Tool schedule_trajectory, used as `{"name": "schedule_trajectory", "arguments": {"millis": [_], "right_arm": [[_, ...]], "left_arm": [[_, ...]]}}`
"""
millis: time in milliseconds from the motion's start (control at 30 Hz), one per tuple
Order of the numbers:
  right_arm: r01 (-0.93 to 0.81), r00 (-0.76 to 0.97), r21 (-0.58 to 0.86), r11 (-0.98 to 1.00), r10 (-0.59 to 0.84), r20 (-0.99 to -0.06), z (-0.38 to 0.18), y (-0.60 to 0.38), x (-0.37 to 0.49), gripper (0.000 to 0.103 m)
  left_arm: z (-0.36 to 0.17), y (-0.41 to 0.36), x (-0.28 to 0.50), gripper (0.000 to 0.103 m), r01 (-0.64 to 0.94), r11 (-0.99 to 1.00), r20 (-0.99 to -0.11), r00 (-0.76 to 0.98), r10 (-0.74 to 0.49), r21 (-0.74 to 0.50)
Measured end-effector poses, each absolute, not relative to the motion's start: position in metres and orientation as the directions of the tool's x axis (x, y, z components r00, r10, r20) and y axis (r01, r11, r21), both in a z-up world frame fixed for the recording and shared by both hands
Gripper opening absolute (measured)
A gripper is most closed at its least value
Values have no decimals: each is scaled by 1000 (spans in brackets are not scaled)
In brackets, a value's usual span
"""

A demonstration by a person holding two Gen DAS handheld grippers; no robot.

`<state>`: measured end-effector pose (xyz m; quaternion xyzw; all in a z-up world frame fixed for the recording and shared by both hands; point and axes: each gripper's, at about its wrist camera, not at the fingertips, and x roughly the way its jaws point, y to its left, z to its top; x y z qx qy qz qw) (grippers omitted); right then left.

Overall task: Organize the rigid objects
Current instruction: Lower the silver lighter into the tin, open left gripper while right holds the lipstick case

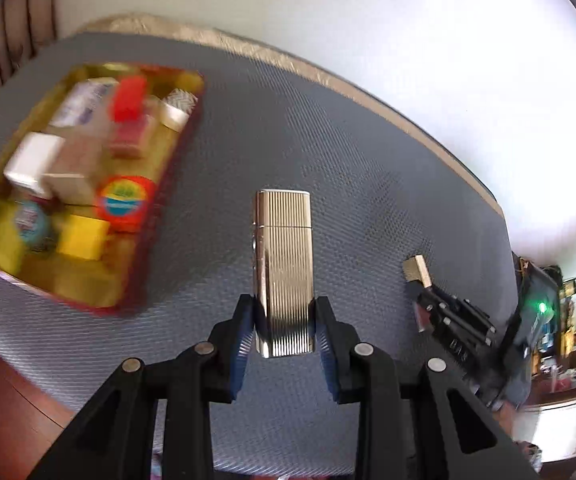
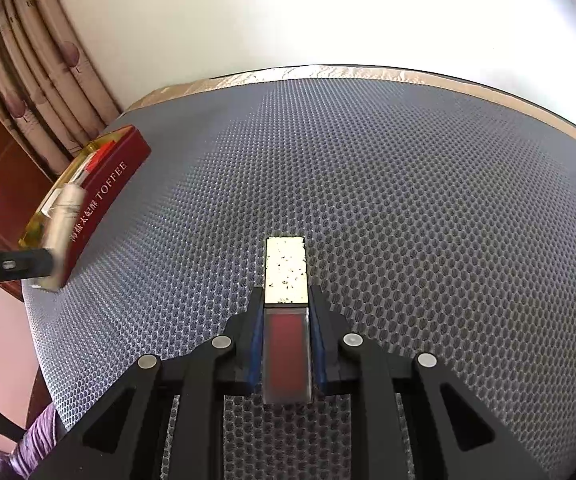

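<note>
Ribbed-metal lighter (image 1: 283,268) clamped — left tongs (image 1: 283,326) pitched downward.

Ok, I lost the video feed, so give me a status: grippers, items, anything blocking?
Left gripper shut on ribbed metal lighter. Right gripper shut on red lip gloss. Red tin holds other items. Mat between unobstructed.

Tin (image 1: 159,184) packed with small boxes sitting on the mat (image 1: 368,200), well left of both held items.
</note>
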<state>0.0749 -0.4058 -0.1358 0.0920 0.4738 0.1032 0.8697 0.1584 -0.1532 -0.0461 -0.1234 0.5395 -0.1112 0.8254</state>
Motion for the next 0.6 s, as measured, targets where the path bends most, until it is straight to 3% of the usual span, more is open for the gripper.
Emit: {"name": "schedule_trajectory", "arguments": {"millis": [333,600], "right_arm": [[4,535,325,946,273,-800,-138,-390,76,19],[37,538,371,928,295,-790,-138,-388,69,19]], "left_arm": [[-18,-35,129,31,-40,970,-848,495,-189,-239],[-39,34,158,31,-94,989,-861,506,-52,-115]]}}
